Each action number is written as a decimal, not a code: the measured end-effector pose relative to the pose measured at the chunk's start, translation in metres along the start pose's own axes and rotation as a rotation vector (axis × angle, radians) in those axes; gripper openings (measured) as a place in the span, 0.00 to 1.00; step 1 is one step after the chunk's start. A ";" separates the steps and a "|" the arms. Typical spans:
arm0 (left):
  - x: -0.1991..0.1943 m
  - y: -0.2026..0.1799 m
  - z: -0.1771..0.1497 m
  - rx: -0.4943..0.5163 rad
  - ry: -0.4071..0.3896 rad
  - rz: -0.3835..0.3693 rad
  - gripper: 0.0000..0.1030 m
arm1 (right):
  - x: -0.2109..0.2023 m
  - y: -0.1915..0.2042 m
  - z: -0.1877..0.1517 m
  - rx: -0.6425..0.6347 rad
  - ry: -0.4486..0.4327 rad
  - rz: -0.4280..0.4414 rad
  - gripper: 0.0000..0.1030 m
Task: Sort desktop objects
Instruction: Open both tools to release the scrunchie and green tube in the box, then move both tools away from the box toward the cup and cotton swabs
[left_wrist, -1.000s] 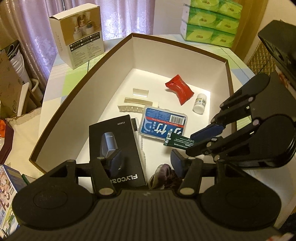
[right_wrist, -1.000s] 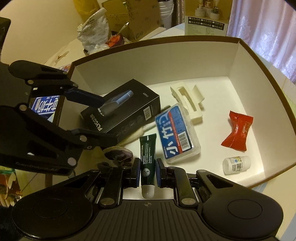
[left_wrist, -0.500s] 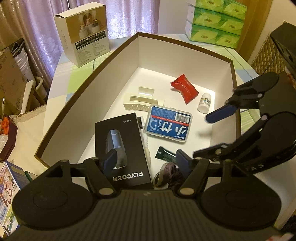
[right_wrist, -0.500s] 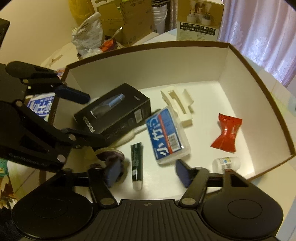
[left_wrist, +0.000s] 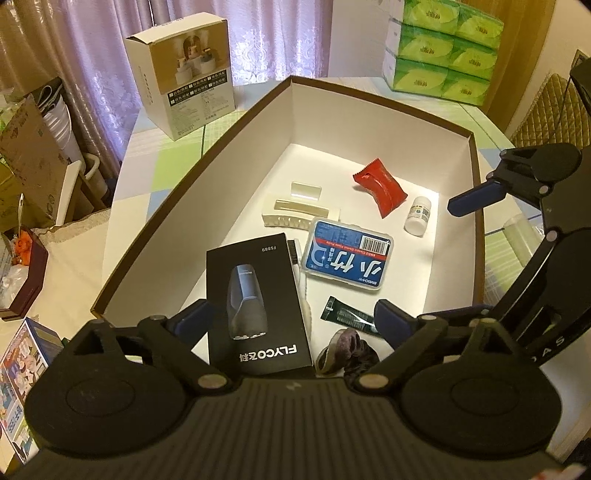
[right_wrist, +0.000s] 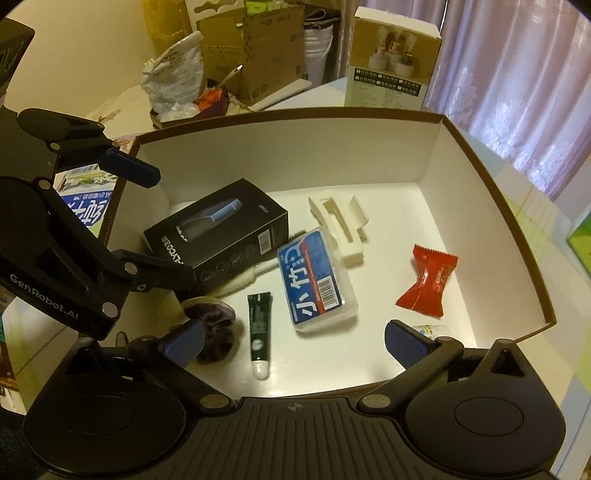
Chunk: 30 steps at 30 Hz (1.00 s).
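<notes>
My left claw (left_wrist: 291, 317) hangs apart over the black razor box (left_wrist: 256, 308). Green tube (right_wrist: 259, 334) lies loose in the white box (right_wrist: 491, 206), cap toward me, between my right claw's (right_wrist: 293, 343) spread fingers.

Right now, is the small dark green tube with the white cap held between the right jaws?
No, the small dark green tube lies free on the white box floor, with the right gripper open wide around it.

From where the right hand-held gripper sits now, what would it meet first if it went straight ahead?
Probably the dark green tube on the box floor, lying between the open jaws of the right hand-held gripper; depth is uncertain.
</notes>
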<state>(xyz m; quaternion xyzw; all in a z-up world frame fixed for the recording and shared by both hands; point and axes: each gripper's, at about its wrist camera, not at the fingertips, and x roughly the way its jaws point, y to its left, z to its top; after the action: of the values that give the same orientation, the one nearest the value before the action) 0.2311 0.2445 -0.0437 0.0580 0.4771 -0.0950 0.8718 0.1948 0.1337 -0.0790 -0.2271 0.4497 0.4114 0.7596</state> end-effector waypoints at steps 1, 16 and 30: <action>-0.002 0.000 0.000 0.001 -0.003 0.004 0.92 | -0.001 0.000 0.000 0.001 -0.004 0.000 0.98; -0.022 -0.007 0.000 0.010 -0.038 0.034 0.94 | -0.025 0.003 -0.006 0.028 -0.057 -0.008 0.98; -0.045 -0.016 -0.009 0.005 -0.067 0.064 0.96 | -0.049 0.011 -0.019 0.040 -0.108 0.004 0.98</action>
<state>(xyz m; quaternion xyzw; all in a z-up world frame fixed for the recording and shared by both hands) 0.1960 0.2358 -0.0106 0.0724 0.4452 -0.0701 0.8897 0.1635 0.1054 -0.0450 -0.1886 0.4166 0.4154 0.7863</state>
